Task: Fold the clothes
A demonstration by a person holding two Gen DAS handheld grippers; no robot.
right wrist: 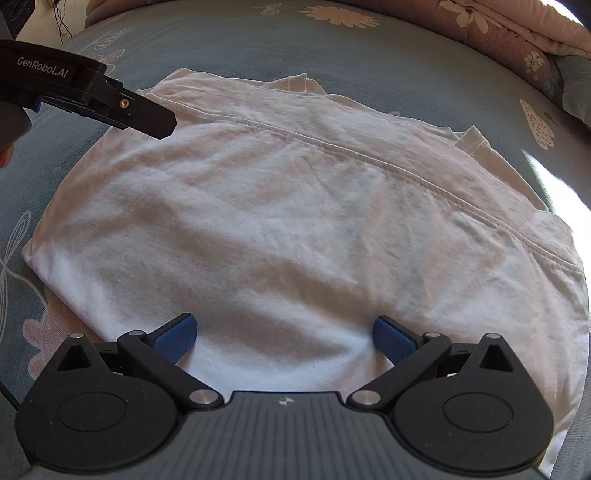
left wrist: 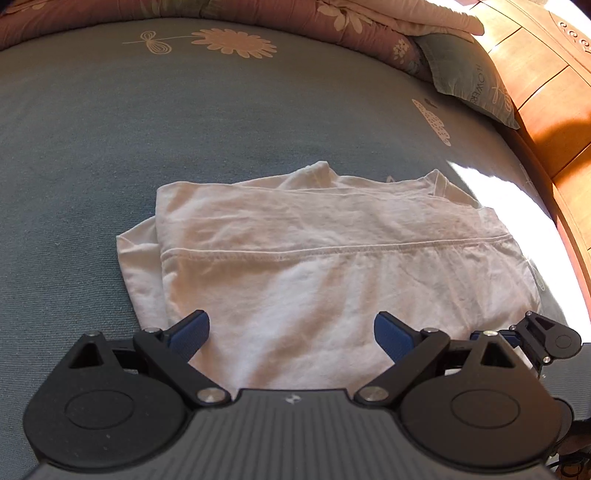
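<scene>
A white T-shirt (left wrist: 317, 251) lies folded into a rough rectangle on the grey-blue bedsheet (left wrist: 110, 129), with a stitched hem running across it. My left gripper (left wrist: 291, 334) is open and empty, its blue pads just above the shirt's near edge. In the right wrist view the same shirt (right wrist: 295, 221) fills the middle. My right gripper (right wrist: 284, 338) is open and empty over the shirt's near edge. The left gripper (right wrist: 159, 123) shows from the side at the upper left of the right wrist view, over the shirt's far left corner.
A floral quilt (left wrist: 332, 22) and a green pillow (left wrist: 469, 77) lie at the back of the bed. A wooden headboard (left wrist: 546, 92) runs along the right. A bright sun patch (left wrist: 517, 206) falls on the sheet right of the shirt.
</scene>
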